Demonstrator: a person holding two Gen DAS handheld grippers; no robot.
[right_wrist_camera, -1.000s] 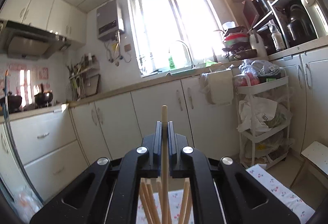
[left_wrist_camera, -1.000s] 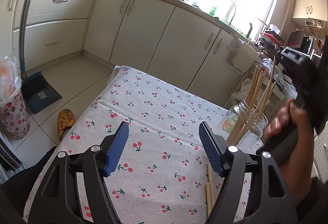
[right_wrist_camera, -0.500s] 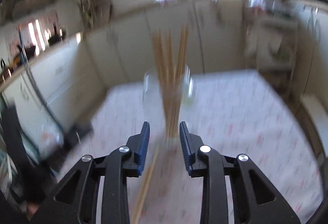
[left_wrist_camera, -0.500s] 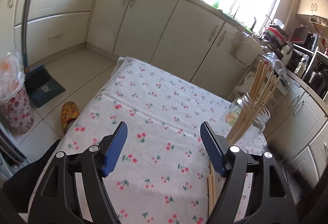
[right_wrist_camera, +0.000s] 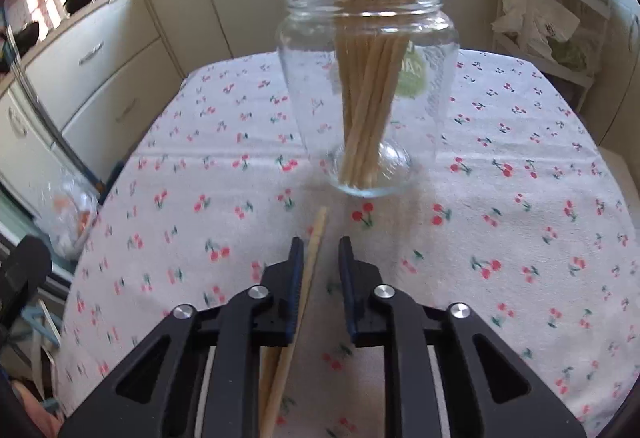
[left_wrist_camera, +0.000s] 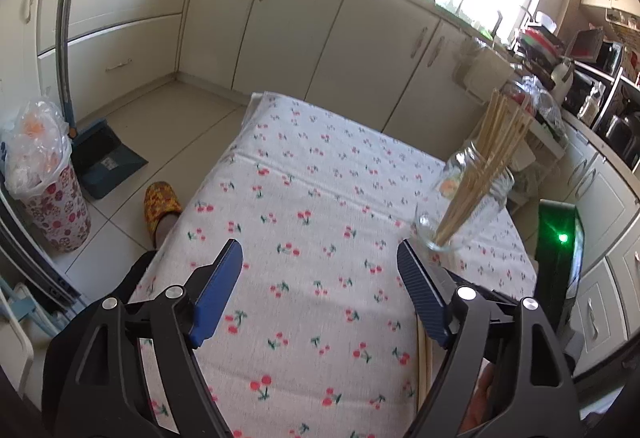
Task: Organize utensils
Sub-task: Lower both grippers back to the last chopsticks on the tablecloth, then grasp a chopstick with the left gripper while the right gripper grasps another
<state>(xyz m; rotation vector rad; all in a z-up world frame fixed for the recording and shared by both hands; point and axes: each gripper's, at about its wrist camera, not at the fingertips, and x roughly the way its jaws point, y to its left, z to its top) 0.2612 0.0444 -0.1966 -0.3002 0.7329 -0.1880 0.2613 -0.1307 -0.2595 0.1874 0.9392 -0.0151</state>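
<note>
Left claw (left_wrist_camera: 320, 286) wide open, just widened further, holding nothing, hovering over the cherry-print counter (left_wrist_camera: 304, 173). Loose chopstick (right_wrist_camera: 308, 278) lying on the cloth, threaded between the jaws of the right claw (right_wrist_camera: 318, 266); jaws just narrowed, a gap showing on the right side, not yet clamped. Glass jar (right_wrist_camera: 368, 85) just beyond, upright, already packed with chopsticks (right_wrist_camera: 360, 105). Likely risks: closing off-centre and flicking the stick away, or nudging the jar over on the soft cloth.
</note>
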